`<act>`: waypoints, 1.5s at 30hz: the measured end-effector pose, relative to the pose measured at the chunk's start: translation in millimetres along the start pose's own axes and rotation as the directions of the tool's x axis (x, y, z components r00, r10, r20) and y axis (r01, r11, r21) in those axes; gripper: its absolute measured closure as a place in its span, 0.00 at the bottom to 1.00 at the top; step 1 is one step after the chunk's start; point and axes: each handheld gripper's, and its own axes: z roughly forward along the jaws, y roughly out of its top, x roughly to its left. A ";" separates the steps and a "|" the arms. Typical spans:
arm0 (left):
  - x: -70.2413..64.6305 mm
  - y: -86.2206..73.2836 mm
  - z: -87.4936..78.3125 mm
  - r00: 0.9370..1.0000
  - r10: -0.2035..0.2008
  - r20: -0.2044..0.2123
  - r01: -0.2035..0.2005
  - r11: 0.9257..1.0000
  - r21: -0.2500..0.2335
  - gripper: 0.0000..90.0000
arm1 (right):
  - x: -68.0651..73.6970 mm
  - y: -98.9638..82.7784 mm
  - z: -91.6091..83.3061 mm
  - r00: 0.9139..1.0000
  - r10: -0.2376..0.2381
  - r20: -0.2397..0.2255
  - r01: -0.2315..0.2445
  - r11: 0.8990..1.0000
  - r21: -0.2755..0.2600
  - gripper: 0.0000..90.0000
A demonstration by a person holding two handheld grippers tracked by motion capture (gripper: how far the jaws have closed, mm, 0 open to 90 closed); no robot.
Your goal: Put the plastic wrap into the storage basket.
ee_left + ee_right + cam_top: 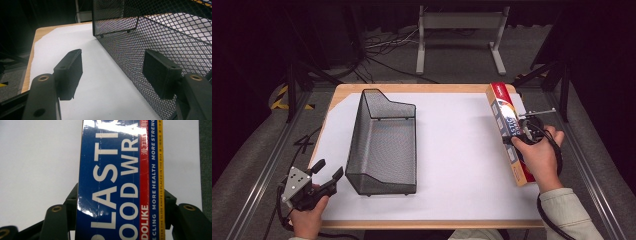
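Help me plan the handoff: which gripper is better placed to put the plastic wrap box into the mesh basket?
Right gripper: its jaws straddle the plastic wrap box. Left gripper is open beside the mesh basket.

Your wrap box (117,182) is glossy printed cardboard — light glares off its blue face. The basket (384,145) is black wire mesh, the sheet (457,150) matt white paper, and the desk (422,88) pale smooth wood — your jaws look matt black plastic.
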 end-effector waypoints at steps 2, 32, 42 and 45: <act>0.0 0.0 0.0 1.000 0.001 0.000 -0.001 1.000 0.000 0.37 | 1.2 -0.1 -3.8 1.000 -0.002 -0.004 0.002 1.000 -0.007 0.45; 0.0 -2.3 -3.4 1.000 0.011 -0.012 -0.011 1.000 0.007 0.37 | 97.8 17.8 -34.6 0.979 -0.136 -0.152 0.129 0.990 -0.059 0.45; -0.1 -2.4 -4.1 1.000 0.007 -0.015 -0.007 1.000 0.002 0.36 | 140.5 26.7 -36.4 0.963 -0.177 -0.203 0.170 0.984 -0.054 0.45; 0.2 -2.1 -3.5 1.000 0.008 -0.012 -0.008 1.000 0.004 0.36 | 150.8 28.4 -35.7 0.961 -0.182 -0.210 0.176 0.983 -0.044 0.45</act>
